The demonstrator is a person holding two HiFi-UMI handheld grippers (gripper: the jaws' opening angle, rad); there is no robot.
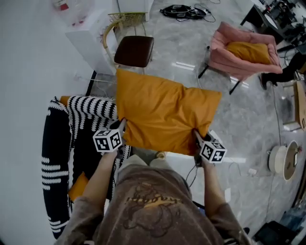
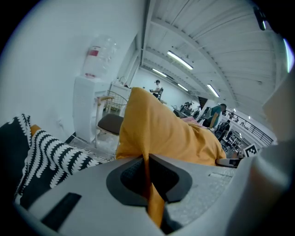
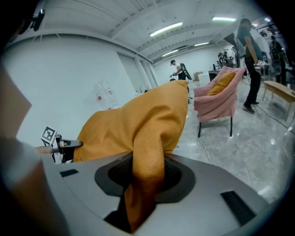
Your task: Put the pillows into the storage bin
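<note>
A large orange pillow (image 1: pixel 162 115) is held up flat in front of the person, above the floor. My left gripper (image 1: pixel 120 125) is shut on its near left corner; a thin fold of orange cloth (image 2: pixel 146 170) runs between the jaws. My right gripper (image 1: pixel 196 136) is shut on the near right corner, with a thick bunch of the pillow (image 3: pixel 147 166) pinched between the pads. The black-and-white patterned storage bin (image 1: pixel 71 143) stands at the left below the pillow, with an orange pillow (image 1: pixel 79 186) inside it. Another orange pillow (image 1: pixel 248 51) lies on the pink armchair (image 1: pixel 241 50).
A chair with a brown seat (image 1: pixel 135 50) and a white water dispenser (image 1: pixel 88 36) stand behind the bin. Cables (image 1: pixel 184 10) lie on the far floor. A round spool (image 1: pixel 282 160) sits at the right. People (image 3: pixel 246 64) stand in the distance.
</note>
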